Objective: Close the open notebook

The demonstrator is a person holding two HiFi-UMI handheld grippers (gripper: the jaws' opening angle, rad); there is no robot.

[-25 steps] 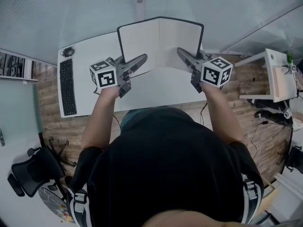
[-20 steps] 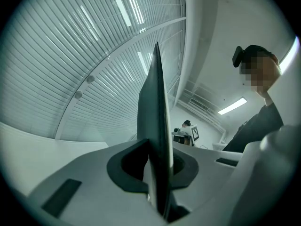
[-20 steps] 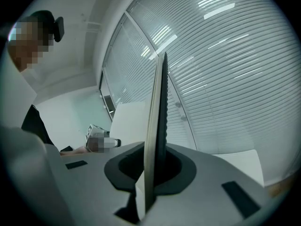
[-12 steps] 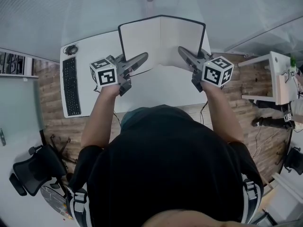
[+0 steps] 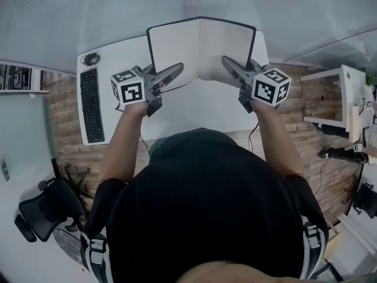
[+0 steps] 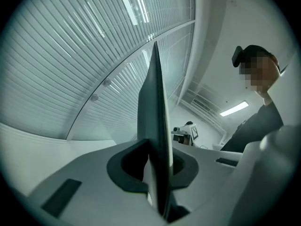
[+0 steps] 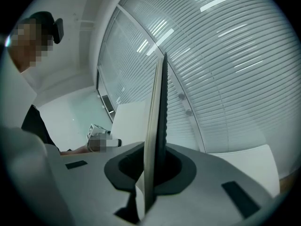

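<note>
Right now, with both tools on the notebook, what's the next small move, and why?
Probably swing the left tool and right tool toward each other. Each is clamped on one cover of the notebook, which stands open in a wide V over the desk, so bringing the halves together should close it.

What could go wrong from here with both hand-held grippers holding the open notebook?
The left hand-held gripper and right hand-held gripper each pinch only a thin cover edge of the black-covered, white-paged notebook, so an edge might slip free as the halves fold together. The notebook looks lifted off the white desk; a slip would likely drop it.
</note>
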